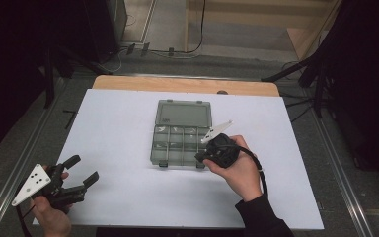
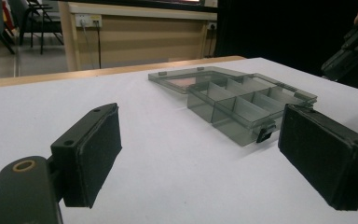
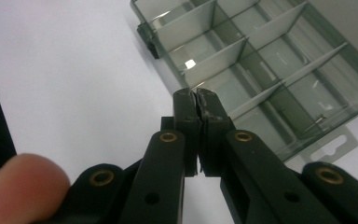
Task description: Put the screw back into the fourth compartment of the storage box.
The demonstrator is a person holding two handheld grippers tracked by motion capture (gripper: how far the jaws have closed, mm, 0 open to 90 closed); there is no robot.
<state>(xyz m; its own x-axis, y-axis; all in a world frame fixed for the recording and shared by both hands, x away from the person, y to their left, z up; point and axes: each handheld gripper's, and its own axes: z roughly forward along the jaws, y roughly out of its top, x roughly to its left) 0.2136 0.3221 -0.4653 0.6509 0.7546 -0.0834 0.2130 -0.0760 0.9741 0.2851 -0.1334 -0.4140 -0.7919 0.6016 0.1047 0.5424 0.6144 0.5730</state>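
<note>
One compartment box (image 1: pixel 182 132) of smoky clear plastic lies open on the white table (image 1: pixel 113 148), lid (image 1: pixel 184 114) folded flat beyond the tray, dividers splitting the tray into small cells that look empty.

Right gripper (image 3: pixel 196 100): jaws pressed fully together, nothing between the pads, tips hovering just above the tray's near edge, close to the corner with the hang tab (image 3: pixel 333 144). Whether the tips touch the rim I cannot tell.

Left gripper (image 2: pixel 200 154): jaws spread wide, nothing between them. The box sits well ahead of the pads, framed in the gap between them, nearer the right-hand pad.

Handling, as judged:
- Thin moulded plastic, so probably very light; likely to skate on the smooth table surface if pushed from one side.
- Walls stiff but brittle-looking; a hard pinch on a divider could crack it.
- Glossy surface, slippery against the pads; a grip wants a wall or rim between the pads, not a flat face.
- Lid hinges freely; lifting by the lid would probably swing the tray.
- Best holds: the tray's outer wall near a corner, or the dark latch (image 2: pixel 265 133) on the front edge. To close it, the lid's far edge looks the place to catch, with the other gripper steadying the tray.
</note>
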